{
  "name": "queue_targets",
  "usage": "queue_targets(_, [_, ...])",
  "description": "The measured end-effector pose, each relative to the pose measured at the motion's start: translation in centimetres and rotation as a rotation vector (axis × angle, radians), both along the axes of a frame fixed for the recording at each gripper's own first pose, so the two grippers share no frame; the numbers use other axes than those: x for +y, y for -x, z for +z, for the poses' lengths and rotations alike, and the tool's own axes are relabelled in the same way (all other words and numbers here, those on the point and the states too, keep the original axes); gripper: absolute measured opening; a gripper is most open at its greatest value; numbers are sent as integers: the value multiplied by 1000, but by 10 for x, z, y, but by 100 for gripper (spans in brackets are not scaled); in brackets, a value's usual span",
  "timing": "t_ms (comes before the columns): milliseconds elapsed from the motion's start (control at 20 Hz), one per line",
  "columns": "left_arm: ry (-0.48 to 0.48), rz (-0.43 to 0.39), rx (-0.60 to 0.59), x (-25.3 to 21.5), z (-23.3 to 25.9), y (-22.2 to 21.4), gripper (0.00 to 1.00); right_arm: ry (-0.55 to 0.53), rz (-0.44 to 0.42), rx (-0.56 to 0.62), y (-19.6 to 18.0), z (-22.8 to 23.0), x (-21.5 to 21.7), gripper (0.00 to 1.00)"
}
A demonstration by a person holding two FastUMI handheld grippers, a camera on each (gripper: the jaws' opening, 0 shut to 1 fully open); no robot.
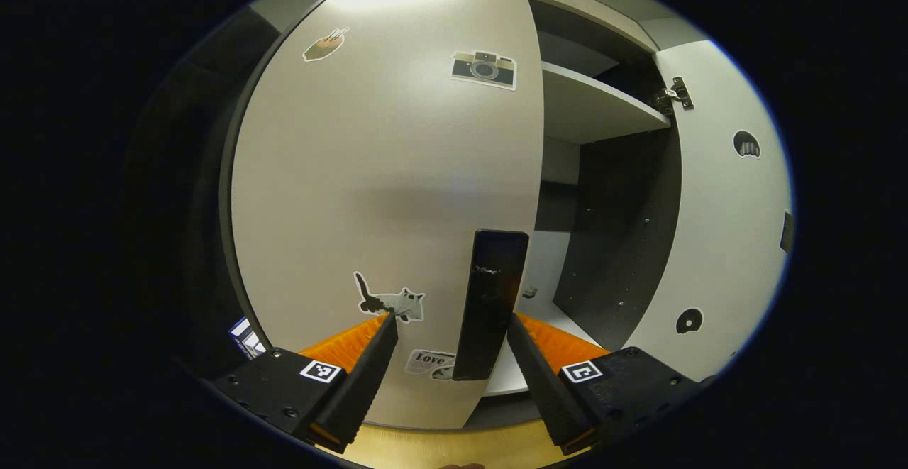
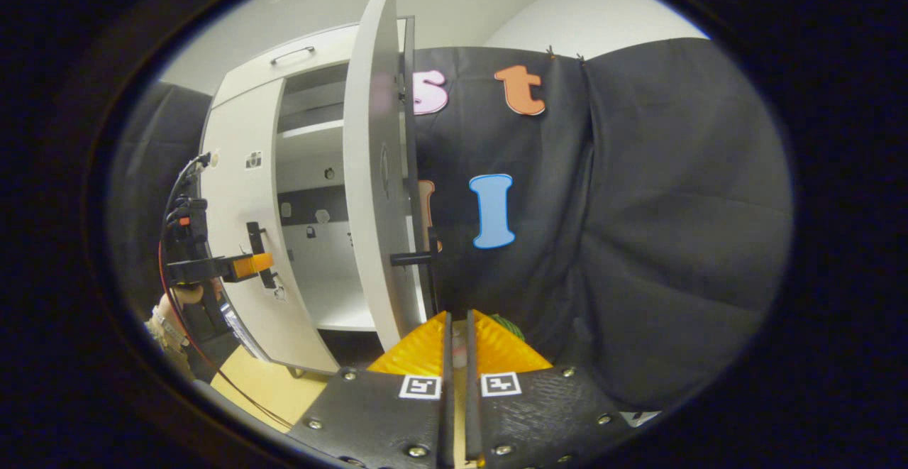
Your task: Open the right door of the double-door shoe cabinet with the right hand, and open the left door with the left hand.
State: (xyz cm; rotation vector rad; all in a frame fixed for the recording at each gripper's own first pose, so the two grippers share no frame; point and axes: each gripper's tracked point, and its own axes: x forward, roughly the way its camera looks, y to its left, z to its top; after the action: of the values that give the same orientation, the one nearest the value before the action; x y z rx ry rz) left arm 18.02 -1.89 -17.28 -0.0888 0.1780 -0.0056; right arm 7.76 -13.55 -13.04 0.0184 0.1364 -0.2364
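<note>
**Shoe cabinet: door status**

The shoe cabinet (image 2: 312,192) is a pale double-door unit. Its left door (image 1: 383,192) is closed flat against the cabinet front, carries stickers, and has a dark vertical handle (image 1: 491,306) near its inner edge. The right door (image 2: 376,185) stands swung wide open from the cabinet, exposing the inner shelf (image 1: 596,111); its dark handle (image 2: 415,257) projects sideways.

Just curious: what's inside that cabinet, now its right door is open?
Behind the open right door, a bare shelf and pale floor panel show. The closed left door covers the rest.
</note>
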Motion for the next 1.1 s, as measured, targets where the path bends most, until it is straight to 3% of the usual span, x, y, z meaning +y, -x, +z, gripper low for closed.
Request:
queue_targets(250, [-33,32,3,4,-2,-11,95,-15,-58,16,18,-10,-15,6])
queue_targets(450, [-50,46,-7,0,-1,-11,86,-34,-75,41,37,-20,-18,8])
queue_targets(550, [-68,33,-6,-7,-1,-13,77,-26,-94,68,46,-28,-20,32])
queue_targets(650, [-72,14,-13,-18,-1,-14,61,0,-114,79,51,-33,-25,46])
queue_targets(700, [-92,26,-11,-17,-1,-14,43,13,-121,82,56,-33,-23,62])
queue_targets(750, [-114,26,-5,-17,-1,-15,36,27,-134,82,60,-33,-24,66])
queue_targets(800, [-120,24,-6,-16,-1,-14,35,37,-137,82,62,-33,-22,76])
queue_targets(1050, [-91,16,3,-16,-2,-12,29,52,-139,62,73,-24,-14,80])
queue_targets(1100, [-92,19,1,-15,-2,-11,27,58,-141,55,75,-21,-12,85])
